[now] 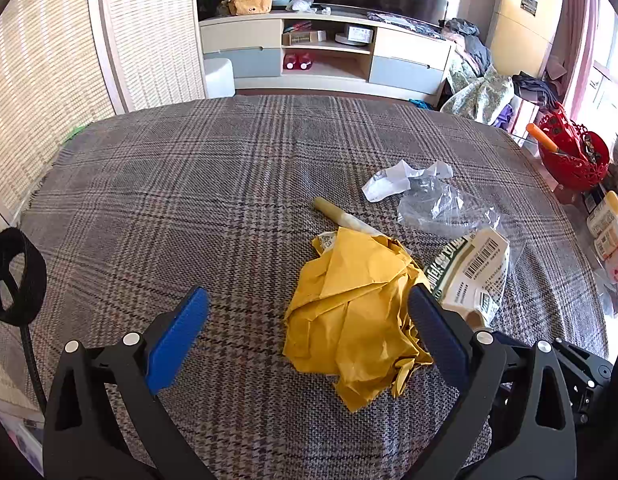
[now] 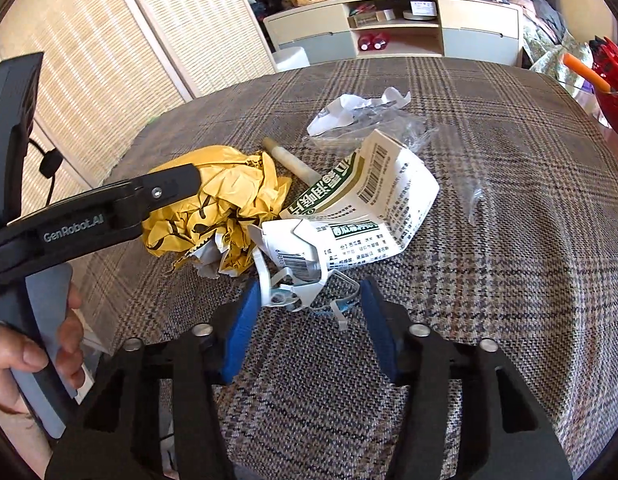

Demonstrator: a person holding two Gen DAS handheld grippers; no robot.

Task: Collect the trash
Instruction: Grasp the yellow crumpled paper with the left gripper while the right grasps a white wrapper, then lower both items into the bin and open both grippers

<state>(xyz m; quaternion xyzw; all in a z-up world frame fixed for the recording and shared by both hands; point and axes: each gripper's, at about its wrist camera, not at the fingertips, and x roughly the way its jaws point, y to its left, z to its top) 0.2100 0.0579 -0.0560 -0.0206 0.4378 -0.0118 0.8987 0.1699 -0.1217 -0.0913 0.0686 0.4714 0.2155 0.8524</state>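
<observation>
Trash lies on a plaid-covered table [image 1: 189, 184]. A crumpled yellow envelope [image 1: 353, 312] lies between the fingers of my open left gripper [image 1: 309, 320], nearer the right finger. Beyond it lie a pale paper roll [image 1: 341, 216], a clear plastic bag [image 1: 441, 208], white crumpled paper [image 1: 393, 182] and a torn white-and-green package [image 1: 477, 272]. In the right wrist view my open right gripper [image 2: 307, 308] straddles the torn near end of the package [image 2: 349, 216]. The left gripper's arm [image 2: 109, 208] lies over the yellow envelope [image 2: 229, 204].
A red basket [image 1: 573, 156] with an orange-handled tool stands off the table's right edge beside bottles [image 1: 607, 224]. A TV cabinet [image 1: 325, 52] and woven sliding doors [image 1: 49, 64] stand behind. The plaid cloth [image 2: 509, 200] extends to the right of the trash.
</observation>
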